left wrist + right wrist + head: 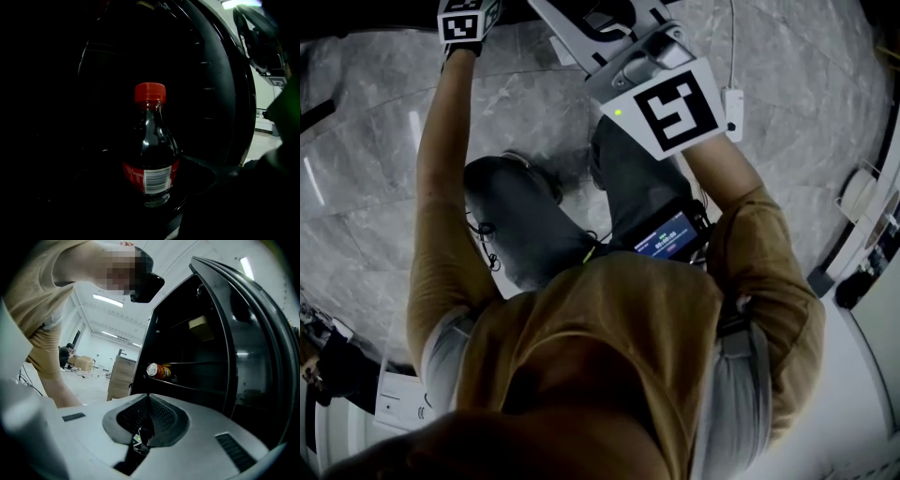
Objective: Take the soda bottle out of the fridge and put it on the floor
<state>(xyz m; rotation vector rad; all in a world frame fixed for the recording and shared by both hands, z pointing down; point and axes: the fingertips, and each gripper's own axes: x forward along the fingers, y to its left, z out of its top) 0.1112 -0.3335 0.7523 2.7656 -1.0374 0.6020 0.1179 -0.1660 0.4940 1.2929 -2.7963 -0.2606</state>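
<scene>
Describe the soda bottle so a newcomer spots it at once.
Look inside the open black fridge. The soda bottle stands upright in its dark interior. Red cap, dark drink and a red barcode label set it apart from the orange can, which lies on its side.

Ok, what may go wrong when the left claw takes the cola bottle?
The cola bottle stands upright in a very dark fridge; an off-centre grip might tip it. Its glossy, tapering shoulder could slip if gripped high. The can lying sideways inside might roll if knocked.
</scene>
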